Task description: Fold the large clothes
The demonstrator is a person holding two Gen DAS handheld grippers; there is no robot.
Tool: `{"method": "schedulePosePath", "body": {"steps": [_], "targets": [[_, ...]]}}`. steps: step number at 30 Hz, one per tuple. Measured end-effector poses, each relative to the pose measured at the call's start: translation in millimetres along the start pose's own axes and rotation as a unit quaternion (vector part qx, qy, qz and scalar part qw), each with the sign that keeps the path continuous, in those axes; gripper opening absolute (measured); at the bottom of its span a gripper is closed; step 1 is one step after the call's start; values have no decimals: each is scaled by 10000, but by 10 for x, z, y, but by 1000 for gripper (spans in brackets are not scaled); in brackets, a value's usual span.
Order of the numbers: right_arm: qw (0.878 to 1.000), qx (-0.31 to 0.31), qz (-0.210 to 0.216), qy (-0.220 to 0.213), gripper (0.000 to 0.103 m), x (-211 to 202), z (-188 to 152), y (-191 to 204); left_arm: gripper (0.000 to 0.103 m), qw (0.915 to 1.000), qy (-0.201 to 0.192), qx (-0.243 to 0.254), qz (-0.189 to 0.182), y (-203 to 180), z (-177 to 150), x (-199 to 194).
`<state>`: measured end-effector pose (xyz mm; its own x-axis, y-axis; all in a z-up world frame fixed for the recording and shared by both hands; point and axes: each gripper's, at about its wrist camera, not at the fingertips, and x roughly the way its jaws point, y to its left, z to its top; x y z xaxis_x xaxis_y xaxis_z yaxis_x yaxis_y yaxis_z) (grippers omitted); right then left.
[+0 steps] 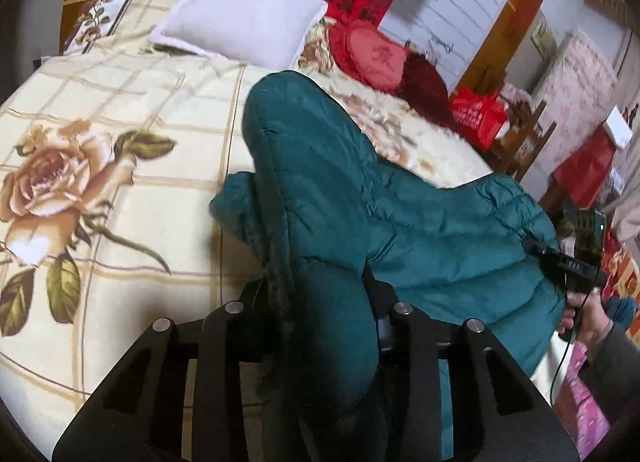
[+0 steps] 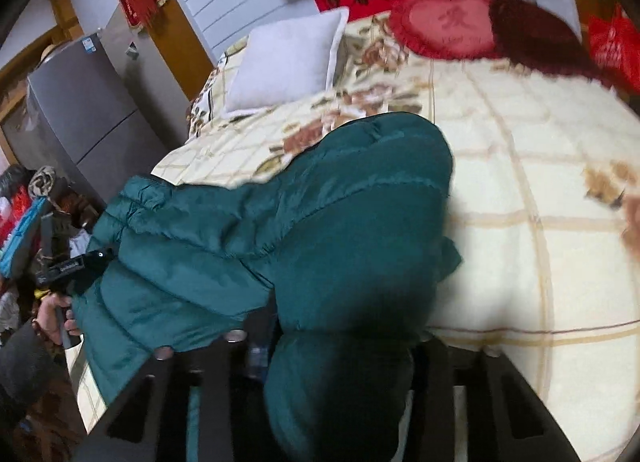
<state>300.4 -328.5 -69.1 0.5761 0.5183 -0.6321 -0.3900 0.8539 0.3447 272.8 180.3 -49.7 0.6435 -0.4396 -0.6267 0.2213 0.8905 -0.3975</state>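
Both tools, left tool (image 1: 320,302) and right tool (image 2: 340,342), pinch bunched folds of the teal puffer coat (image 1: 420,229), which blocks their fingers and sprawls over the bed's rose-print blanket (image 1: 120,181). Beyond lie a white pillow (image 1: 240,13) and red cushion (image 1: 376,53).

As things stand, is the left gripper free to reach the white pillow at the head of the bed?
Probably not: the left gripper is clamped on a fold of the teal puffer jacket, whose bulk lies between it and the white pillow.
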Motion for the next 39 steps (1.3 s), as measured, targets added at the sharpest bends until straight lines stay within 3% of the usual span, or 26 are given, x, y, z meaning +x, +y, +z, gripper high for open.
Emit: {"method": "schedulePosePath", "body": {"steps": [13, 18, 23, 32, 39], "targets": [[9968, -304, -139, -729, 30, -1090, 471, 625, 31, 9991, -326, 229, -128, -528, 348, -970], [9961, -495, -218, -697, 30, -1586, 431, 878, 31, 9990, -202, 367, -174, -775, 180, -1354], [9963, -578, -245, -582, 30, -1871, 142, 953, 31, 9983, -77, 510, -257, -916, -170, -1561], [9985, -372, -117, -376, 30, -1760, -461, 763, 31, 9987, 217, 416, -223, -869, -655, -1356], [10000, 4, -7, 0, 31, -1198, -749, 407, 32, 9988, 435, 207, 133, -628, -879, -879]]}}
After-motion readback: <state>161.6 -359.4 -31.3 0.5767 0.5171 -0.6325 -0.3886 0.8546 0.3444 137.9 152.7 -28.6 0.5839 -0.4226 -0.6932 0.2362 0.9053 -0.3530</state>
